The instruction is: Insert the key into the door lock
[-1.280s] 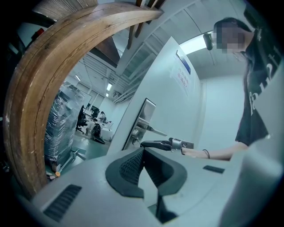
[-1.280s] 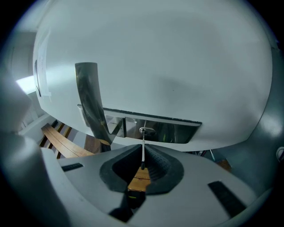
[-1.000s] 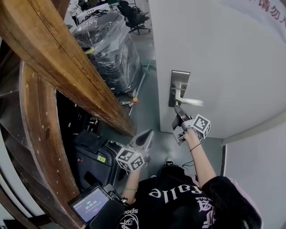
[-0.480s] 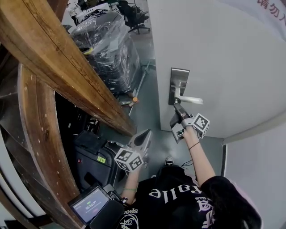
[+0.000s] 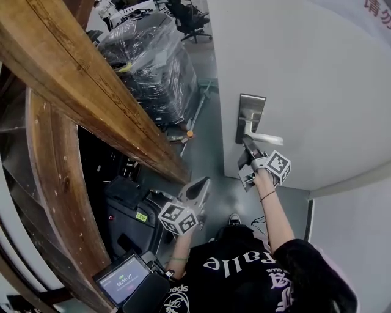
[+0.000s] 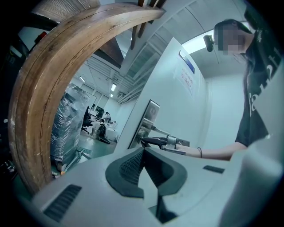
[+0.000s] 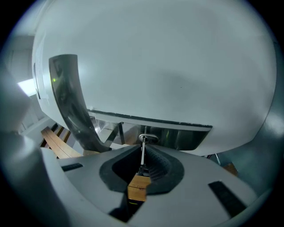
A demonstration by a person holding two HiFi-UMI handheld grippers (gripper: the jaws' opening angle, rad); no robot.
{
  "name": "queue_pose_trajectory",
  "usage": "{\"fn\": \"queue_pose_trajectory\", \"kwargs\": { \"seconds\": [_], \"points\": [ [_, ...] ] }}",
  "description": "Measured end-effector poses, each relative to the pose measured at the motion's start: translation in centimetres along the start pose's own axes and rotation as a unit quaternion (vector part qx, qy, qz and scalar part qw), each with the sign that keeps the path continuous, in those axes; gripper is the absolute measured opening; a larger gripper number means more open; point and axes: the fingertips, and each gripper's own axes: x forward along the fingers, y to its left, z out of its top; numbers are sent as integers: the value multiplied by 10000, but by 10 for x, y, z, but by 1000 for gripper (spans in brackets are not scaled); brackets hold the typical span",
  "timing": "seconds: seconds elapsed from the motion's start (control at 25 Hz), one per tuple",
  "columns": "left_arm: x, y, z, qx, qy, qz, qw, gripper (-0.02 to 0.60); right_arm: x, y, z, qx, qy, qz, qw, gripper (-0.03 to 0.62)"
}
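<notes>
A white door (image 5: 317, 73) carries a steel lock plate (image 5: 250, 110) with a lever handle (image 5: 266, 139). My right gripper (image 5: 245, 142) points up at the plate's lower end, just under the handle. In the right gripper view it (image 7: 143, 150) is shut on a key (image 7: 142, 153) with a brown head (image 7: 138, 187). The blade's tip sits at the oval keyhole cylinder (image 7: 148, 138); how deep it goes I cannot tell. My left gripper (image 5: 200, 184) hangs low and away from the door, its jaws (image 6: 143, 154) closed with nothing between them.
A thick curved wooden beam (image 5: 91, 92) crosses the left side. Behind it stands a plastic-wrapped pallet load (image 5: 153, 61), with an office chair (image 5: 186, 15) further back. A black case (image 5: 125, 195) and a tablet screen (image 5: 125, 278) lie by the person's feet.
My right gripper has edged slightly up towards the plate's lower end with the key. The left gripper has hardly moved.
</notes>
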Motion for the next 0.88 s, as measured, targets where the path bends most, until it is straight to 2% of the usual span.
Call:
{"fn": "queue_pose_trajectory", "kwargs": {
  "seconds": [0.2, 0.36, 0.48, 0.68, 0.88],
  "points": [
    [0, 3, 0, -12, -1, 41, 10000, 5, 4, 3, 2, -212, -48, 135, 9997, 37],
    [2, 2, -1, -11, 21, 24, 10000, 5, 4, 5, 4, -727, -108, -2, 9973, 38],
    [-1, 1, -6, -23, 8, -15, 10000, 5, -2, 3, -1, -769, -41, -104, 9970, 38],
    [-11, -2, -11, -35, 6, -70, 10000, 5, -24, 1, -28, -1134, 306, -182, 9929, 40],
    [-26, -11, -11, -53, 5, -189, 9998, 5, -55, 13, -62, -1273, 556, -68, 9903, 38]
  ]
}}
